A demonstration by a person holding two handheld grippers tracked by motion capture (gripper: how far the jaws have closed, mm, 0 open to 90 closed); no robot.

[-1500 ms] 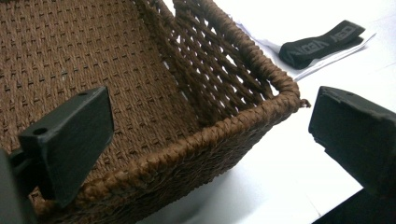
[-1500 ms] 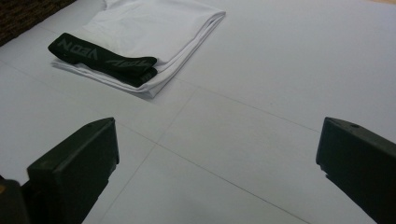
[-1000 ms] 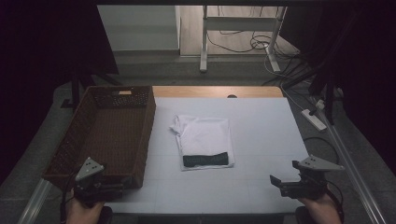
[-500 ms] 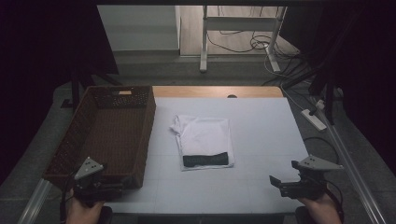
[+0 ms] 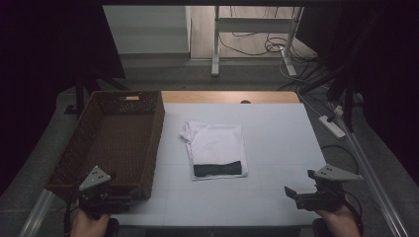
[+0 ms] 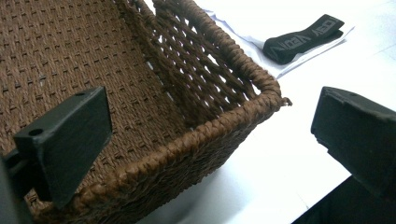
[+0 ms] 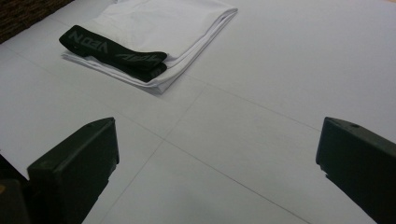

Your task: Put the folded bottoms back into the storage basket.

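The folded white garment point(image 5: 217, 148) with a black waistband point(image 5: 220, 169) lies mid-surface point(image 5: 276, 128), just right of the wicker basket point(image 5: 116, 143). Both tools sit at the near edge: left hand-held gripper point(image 5: 123, 201) and right hand-held gripper point(image 5: 290, 193), jaws spread, nothing held. Grabbing just one layer could probably unfold the whole thing.

We noted a dim room: grey floor point(image 5: 163, 69), loose cables point(image 5: 257, 47), a white power strip point(image 5: 333, 126) beside the table point(image 5: 276, 128).
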